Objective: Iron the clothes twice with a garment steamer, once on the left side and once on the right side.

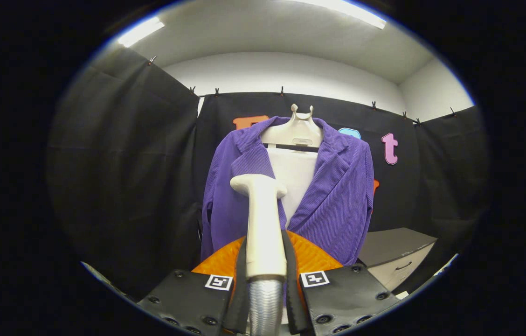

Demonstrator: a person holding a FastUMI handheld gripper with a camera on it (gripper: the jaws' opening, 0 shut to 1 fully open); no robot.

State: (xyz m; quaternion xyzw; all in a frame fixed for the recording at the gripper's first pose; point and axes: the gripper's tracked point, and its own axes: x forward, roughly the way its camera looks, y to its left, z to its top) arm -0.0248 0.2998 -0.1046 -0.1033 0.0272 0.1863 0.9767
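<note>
- Steamer (263, 219) upright between the gripper (265, 280) fingers; both jaws pressed against the sides of its handle, closed to the handle's width, holding it.
- Steamer body: smooth, pale cream plastic, a tall straight handle widening at the top into a flat, rounded head turned toward the jacket.
- Ribbed grey hose (265, 303) leaving the base of the handle, running down between the jaws.
- Steamer head level with the lower left lapel of the jacket (337, 196), in front of the chest opening; contact with the cloth cannot be told.
- Jacket: purple, finely ribbed like corduroy, notched lapels, front open, hanging straight ahead beyond the jaws.
- Sleeves hanging down both sides; cloth looks fairly flat, a few soft folds near the left sleeve.
- Hanger (294, 130): cream plastic, broad shoulders, forked hook at the top, dark bar across.
- White panel (296, 177) visible inside the open front, smooth and flat.
- Orange domed thing (312, 256) with a fine grid texture just behind the fingers, below the jacket hem; what it is cannot be told.
- Grey cabinet (396, 254) with a drawer handle to the right of the jacket, low down.
</note>
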